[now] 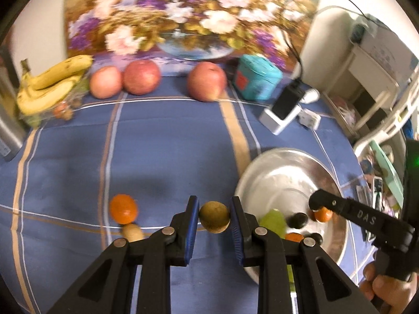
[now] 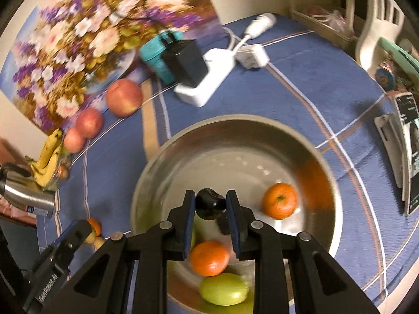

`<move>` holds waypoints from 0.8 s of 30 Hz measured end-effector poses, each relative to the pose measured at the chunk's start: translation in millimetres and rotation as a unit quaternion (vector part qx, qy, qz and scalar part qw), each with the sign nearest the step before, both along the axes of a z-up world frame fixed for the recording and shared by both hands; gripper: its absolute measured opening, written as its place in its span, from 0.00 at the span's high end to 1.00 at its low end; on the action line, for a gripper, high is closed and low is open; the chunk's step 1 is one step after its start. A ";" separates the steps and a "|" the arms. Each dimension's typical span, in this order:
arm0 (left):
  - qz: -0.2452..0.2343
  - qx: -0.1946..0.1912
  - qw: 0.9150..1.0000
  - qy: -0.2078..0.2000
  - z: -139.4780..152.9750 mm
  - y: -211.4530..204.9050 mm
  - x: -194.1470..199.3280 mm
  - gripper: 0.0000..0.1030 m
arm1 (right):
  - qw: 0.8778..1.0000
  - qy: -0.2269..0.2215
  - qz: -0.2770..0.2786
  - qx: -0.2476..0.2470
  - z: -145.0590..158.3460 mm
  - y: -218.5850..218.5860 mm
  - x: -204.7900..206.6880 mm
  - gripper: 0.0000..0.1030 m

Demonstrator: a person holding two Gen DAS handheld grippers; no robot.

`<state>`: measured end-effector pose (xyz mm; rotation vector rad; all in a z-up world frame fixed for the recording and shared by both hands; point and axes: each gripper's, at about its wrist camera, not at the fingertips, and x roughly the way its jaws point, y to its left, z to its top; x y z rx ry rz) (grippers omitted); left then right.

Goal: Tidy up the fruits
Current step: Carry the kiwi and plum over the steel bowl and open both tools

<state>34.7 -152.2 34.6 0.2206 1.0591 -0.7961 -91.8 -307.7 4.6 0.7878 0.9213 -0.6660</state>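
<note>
My left gripper [image 1: 214,200] is shut on a small round brown-green fruit [image 1: 214,217], held above the blue checked cloth [image 1: 162,151]. On the cloth to its left lie a mandarin [image 1: 123,208] and a small tan fruit [image 1: 133,232]. A metal bowl [image 2: 235,130] holds two mandarins [image 2: 280,200] [image 2: 209,257], a green fruit [image 2: 224,289] and a dark fruit [image 2: 224,225]. Over that bowl, my right gripper [image 2: 210,195] is shut on a glossy black fruit [image 2: 210,204]. In the left wrist view the bowl [image 1: 275,167] sits to the right, with the right gripper's arm [image 1: 361,217] reaching over it.
Three apples [image 1: 142,77] and a bunch of bananas [image 1: 49,83] line the back by a floral painting [image 1: 170,13]. A teal tin [image 1: 258,77], a white power strip with a black charger [image 1: 282,107], a steel flask [image 1: 7,130] and a phone on a stand [image 2: 408,151] ring the cloth.
</note>
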 end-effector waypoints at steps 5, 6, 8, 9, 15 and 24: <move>-0.025 0.007 1.000 0.001 -4.4 -16.4 -15.9 0.75 | 1.000 -0.003 -0.018 0.006 -1.6 -12.8 -16.1 0.76; -0.030 0.008 1.000 0.002 -5.3 -19.3 -19.3 0.75 | 1.000 -0.003 -0.020 0.006 -1.9 -13.7 -17.5 0.76; -0.037 0.009 0.999 0.003 -7.5 -23.9 -23.9 0.75 | 1.000 -0.006 -0.023 0.007 -2.3 -15.7 -19.4 0.76; -0.042 0.009 0.999 0.004 -9.1 -27.0 -26.5 0.75 | 1.000 -0.008 -0.023 0.008 -2.0 -16.2 -19.9 0.76; -0.053 0.014 0.998 0.004 -19.0 -36.0 -34.6 0.75 | 1.000 -0.015 -0.014 0.009 -5.3 -16.2 -16.3 0.76; -0.047 0.019 0.999 0.008 -37.8 -40.9 -29.8 0.75 | 1.000 -0.014 0.001 0.011 -20.9 -15.8 -4.4 0.76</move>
